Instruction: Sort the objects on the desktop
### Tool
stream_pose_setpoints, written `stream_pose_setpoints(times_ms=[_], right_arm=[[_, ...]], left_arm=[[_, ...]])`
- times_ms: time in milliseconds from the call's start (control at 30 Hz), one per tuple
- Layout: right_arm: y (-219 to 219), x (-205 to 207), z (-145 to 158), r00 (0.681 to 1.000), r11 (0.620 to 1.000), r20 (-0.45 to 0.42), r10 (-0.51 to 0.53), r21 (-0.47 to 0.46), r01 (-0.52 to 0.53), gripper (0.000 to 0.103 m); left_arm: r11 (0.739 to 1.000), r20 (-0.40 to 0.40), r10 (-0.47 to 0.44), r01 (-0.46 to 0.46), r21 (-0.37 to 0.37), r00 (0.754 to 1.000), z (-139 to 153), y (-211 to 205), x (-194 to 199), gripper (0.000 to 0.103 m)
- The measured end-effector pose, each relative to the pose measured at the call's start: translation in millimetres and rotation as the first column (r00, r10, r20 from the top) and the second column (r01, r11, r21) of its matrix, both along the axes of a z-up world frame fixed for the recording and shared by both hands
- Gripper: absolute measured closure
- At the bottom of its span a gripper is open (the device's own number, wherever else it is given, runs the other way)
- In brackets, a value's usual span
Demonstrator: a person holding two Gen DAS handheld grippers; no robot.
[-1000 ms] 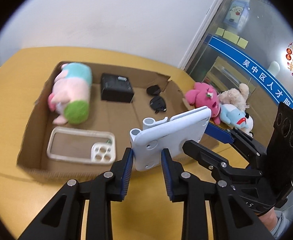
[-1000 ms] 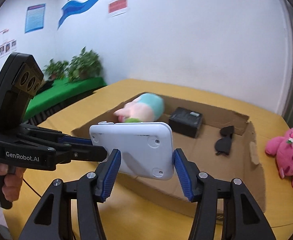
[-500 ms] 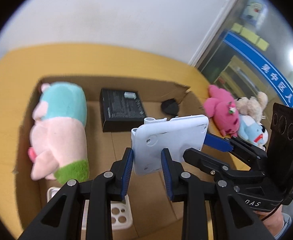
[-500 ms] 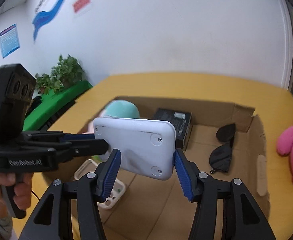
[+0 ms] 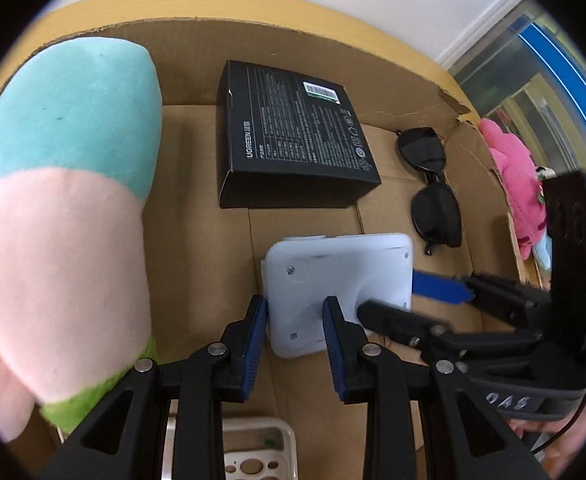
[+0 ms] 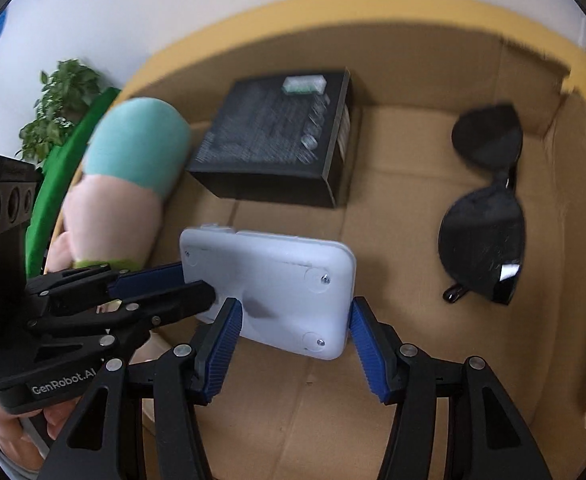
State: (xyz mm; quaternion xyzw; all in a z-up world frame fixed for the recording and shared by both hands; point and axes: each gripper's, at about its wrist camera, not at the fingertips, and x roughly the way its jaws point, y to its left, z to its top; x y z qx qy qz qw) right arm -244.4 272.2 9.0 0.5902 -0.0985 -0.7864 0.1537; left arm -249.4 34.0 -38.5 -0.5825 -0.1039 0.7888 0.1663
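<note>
Phone case (image 5: 253,454) (half hidden), behind left claw (image 5: 295,320), sunglasses (image 6: 485,208) blurred

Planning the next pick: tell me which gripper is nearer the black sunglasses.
Right. The right gripper sits just beside the black sunglasses; the left gripper is farther, across the white device both hold.

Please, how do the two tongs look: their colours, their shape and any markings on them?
Both tongs, left and right, are black angular plastic with silver screws and ribbed blue pads. The left body reads "GenRobot.AI" in white; each carries a black block with round lenses. A thin black cable hangs below the right.
</note>
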Motion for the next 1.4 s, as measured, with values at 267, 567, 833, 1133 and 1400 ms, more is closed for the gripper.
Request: stream_pose_setpoints(times_ms=[267, 567, 833, 1133, 1400], right_arm=[[7, 19, 10, 0.999, 1.0, -0.049, -0.013, 0.027, 0.015, 0.027], [42, 160, 101, 0.858, 0.995, -0.51, -0.062, 0.039, 0.095, 0.0], [48, 236, 63, 0.768, 0.964, -0.628, -0.126, 0.104, 0.244, 0.0], [25, 230, 35, 0.724, 0.953, -0.68, -0.112, 0.133, 0.272, 0.0], [20, 229, 29, 0.7, 0.951, -0.704, -0.121, 0.119, 0.284, 0.0]], left_arm=[[0.999, -0.111, 0.027, -0.032, -0.043, 0.993, 28, -14, 22, 0.075], [0.965, -0.603, 0.117, -0.233, -0.118, 0.789, 149, -105, 182, 0.024], [0.903, -0.719, 0.128, -0.38, -0.201, 0.683, 123, -147, 268, 0.022], [0.924, -0.656, 0.104, -0.317, -0.215, 0.747, 45, -77, 252, 0.022], [0.915, -0.704, 0.121, -0.354, -0.196, 0.7, 34, -65, 248, 0.02]])
